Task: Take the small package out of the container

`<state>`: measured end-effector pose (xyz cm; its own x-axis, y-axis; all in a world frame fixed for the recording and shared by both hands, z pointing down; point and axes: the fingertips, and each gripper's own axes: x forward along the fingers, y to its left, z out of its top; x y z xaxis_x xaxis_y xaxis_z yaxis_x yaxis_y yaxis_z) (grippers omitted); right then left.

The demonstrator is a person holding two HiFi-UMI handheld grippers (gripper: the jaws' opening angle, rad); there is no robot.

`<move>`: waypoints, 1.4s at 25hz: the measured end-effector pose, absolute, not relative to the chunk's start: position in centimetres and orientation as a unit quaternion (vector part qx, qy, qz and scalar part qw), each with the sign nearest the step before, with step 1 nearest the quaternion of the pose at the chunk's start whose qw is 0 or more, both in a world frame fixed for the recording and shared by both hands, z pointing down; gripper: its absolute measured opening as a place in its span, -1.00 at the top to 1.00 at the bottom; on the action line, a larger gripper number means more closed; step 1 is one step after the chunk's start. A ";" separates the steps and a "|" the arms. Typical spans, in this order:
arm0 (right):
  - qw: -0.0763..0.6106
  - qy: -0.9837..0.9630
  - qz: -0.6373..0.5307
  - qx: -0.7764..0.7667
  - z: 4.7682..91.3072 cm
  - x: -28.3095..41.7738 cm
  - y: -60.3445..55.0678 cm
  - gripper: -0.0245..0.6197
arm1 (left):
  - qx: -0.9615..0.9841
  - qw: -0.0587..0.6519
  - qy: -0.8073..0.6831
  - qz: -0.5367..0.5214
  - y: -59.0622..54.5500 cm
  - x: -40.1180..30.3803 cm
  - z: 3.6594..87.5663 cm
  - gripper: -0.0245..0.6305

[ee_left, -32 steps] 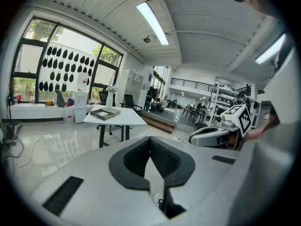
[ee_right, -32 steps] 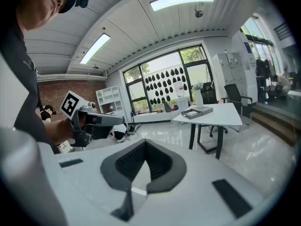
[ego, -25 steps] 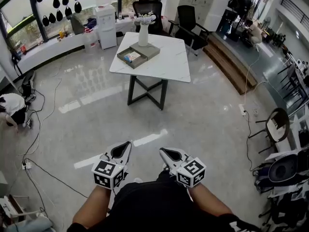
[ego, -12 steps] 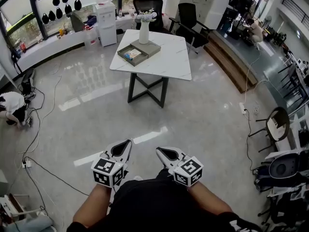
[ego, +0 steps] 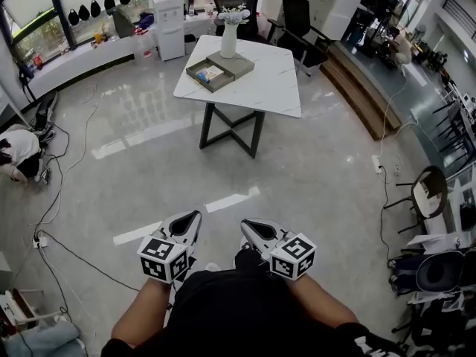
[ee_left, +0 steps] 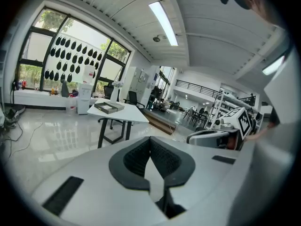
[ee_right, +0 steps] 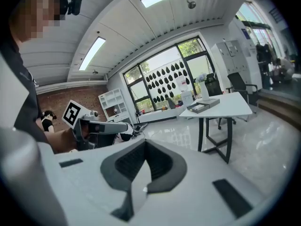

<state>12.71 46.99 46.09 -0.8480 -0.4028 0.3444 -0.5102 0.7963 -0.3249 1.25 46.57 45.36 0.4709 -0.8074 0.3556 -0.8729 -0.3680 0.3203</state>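
In the head view, the left hand-held gripper (ego: 187,223) and the right hand-held gripper (ego: 254,229) sit low and side by side just in front of the person's body, over the glossy floor (ego: 320,184). Both point toward a white tabletop (ego: 260,88) that stands well apart from them across the room. A grey container (ego: 195,71) lies on the tabletop's far left part, and the small package (ego: 210,73) lies inside it. A white vase (ego: 229,42) stands just beside the container.

In the left gripper view, the left hand-held gripper (ee_left: 150,147) has its dark pads pressed together with nothing between them. The container (ee_left: 109,108) shows far ahead on the tabletop (ee_left: 126,115); its contents are too small to make out.

In the right gripper view, the right hand-held gripper (ee_right: 145,149) is likewise pressed together and empty. The container (ee_right: 203,106) rests on the tabletop (ee_right: 230,109), far off to the right.
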 end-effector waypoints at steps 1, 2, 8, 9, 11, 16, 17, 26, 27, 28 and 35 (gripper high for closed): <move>0.129 -0.938 0.211 0.241 46.2 12.7 47.0 0.92 | 0.822 0.245 -0.510 0.065 46.5 1.1 45.6 0.92; 0.132 -0.938 0.212 0.240 46.3 12.7 47.0 0.92 | 0.820 0.251 -0.510 0.061 46.5 1.0 45.8 0.92; 0.142 -0.933 0.222 0.244 47.6 13.2 45.4 0.92 | 0.820 0.257 -0.507 0.066 44.9 1.7 46.9 0.92; 0.142 -0.932 0.226 0.246 47.8 13.2 44.9 0.92 | 0.821 0.256 -0.505 0.069 44.5 1.8 47.0 0.92; 0.140 -0.930 0.232 0.248 48.1 13.2 43.6 0.92 | 0.822 0.255 -0.503 0.076 43.4 2.0 47.2 0.92; 0.132 -0.930 0.237 0.248 48.4 12.6 39.5 0.92 | 0.821 0.254 -0.504 0.090 39.9 1.4 47.5 0.92; 0.131 -0.930 0.237 0.248 48.5 12.4 38.5 0.92 | 0.820 0.253 -0.506 0.092 38.9 1.1 47.5 0.92; 0.117 -0.933 0.234 0.248 47.8 10.7 26.2 0.92 | 0.819 0.241 -0.512 0.097 27.7 -0.4 46.7 0.92; 0.115 -0.933 0.233 0.248 47.5 10.5 24.8 0.92 | 0.820 0.238 -0.512 0.096 26.3 -0.5 46.3 0.92; 0.114 -0.934 0.231 0.248 47.2 10.3 23.4 0.92 | 0.820 0.234 -0.514 0.094 25.0 -0.6 45.8 0.92; 0.108 -0.942 0.214 0.234 45.0 9.0 15.9 0.92 | 0.816 0.226 -0.524 0.087 18.0 -1.2 44.0 0.92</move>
<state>9.04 15.89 44.99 -0.8673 -0.3937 0.3045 -0.4867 0.7988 -0.3535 -1.20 18.00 43.95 0.4353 -0.8170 0.3782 -0.8952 -0.3483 0.2779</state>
